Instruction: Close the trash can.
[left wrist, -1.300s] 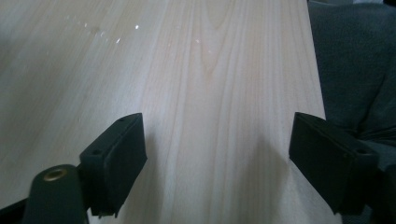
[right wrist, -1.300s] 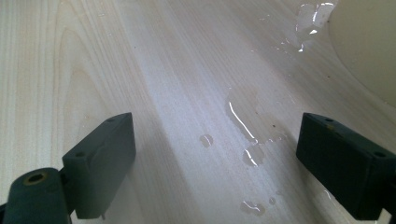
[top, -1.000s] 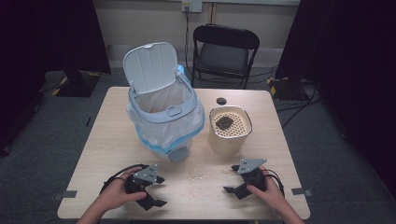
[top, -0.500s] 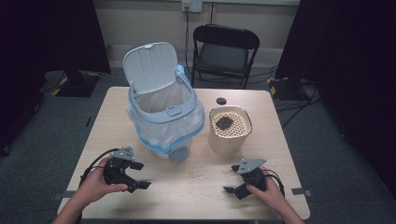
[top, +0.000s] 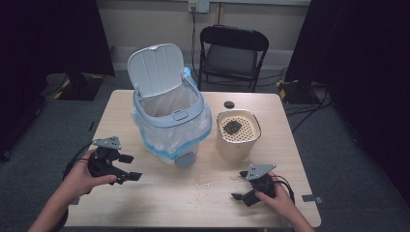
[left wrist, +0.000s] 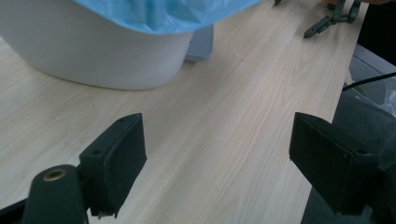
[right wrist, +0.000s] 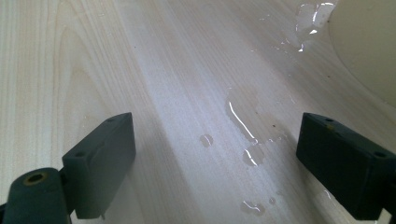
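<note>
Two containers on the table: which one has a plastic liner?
The white flip-lid bin at the left, lid up, with a blue-edged clear bag draped over its rim. The shorter cream canister to its right has a perforated insert instead.

Pale matt wood-grain table (top: pixel 159 203), smooth white plastic bin (top: pixel 167 140), thin glossy blue plastic liner (top: pixel 205 130)

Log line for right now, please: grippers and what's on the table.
left gripper: open, empty | right gripper: open, empty | lined bin: lid up | water puddle by strainer pot
</note>
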{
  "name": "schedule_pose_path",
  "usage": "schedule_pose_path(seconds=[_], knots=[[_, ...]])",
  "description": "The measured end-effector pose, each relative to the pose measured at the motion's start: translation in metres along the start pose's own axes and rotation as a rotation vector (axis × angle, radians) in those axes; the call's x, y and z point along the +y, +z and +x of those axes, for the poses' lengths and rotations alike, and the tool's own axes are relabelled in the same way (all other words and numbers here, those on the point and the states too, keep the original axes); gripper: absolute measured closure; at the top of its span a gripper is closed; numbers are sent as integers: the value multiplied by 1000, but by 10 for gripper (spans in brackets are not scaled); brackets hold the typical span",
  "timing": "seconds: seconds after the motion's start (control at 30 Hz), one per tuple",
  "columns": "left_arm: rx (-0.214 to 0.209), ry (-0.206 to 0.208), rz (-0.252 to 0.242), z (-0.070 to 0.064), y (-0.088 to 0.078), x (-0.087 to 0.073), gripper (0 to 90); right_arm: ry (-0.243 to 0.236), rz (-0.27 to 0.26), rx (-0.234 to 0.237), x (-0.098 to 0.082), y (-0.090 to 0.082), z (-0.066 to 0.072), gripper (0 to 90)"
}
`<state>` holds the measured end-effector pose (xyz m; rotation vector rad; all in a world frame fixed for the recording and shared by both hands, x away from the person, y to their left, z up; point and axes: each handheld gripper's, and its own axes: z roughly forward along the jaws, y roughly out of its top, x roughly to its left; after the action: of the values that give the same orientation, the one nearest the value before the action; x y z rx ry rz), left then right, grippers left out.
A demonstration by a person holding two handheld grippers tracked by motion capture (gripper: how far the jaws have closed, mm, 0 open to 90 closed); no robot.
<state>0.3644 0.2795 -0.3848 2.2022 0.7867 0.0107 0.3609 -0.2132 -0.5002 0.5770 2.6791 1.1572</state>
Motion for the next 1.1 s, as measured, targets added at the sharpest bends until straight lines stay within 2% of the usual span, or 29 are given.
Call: schedule_pose_path(seconds=[0.47,0.53,1.1], knots=[[27,-26,-14,16,-20,26,190,0,0,0,0,0,0,112],[32,-21,-7,18,-22,31,190,0,0,-1,0,0,0,112],[59,1,-66,29,-50,78,190,1,-1,-3,0,0,0,112]])
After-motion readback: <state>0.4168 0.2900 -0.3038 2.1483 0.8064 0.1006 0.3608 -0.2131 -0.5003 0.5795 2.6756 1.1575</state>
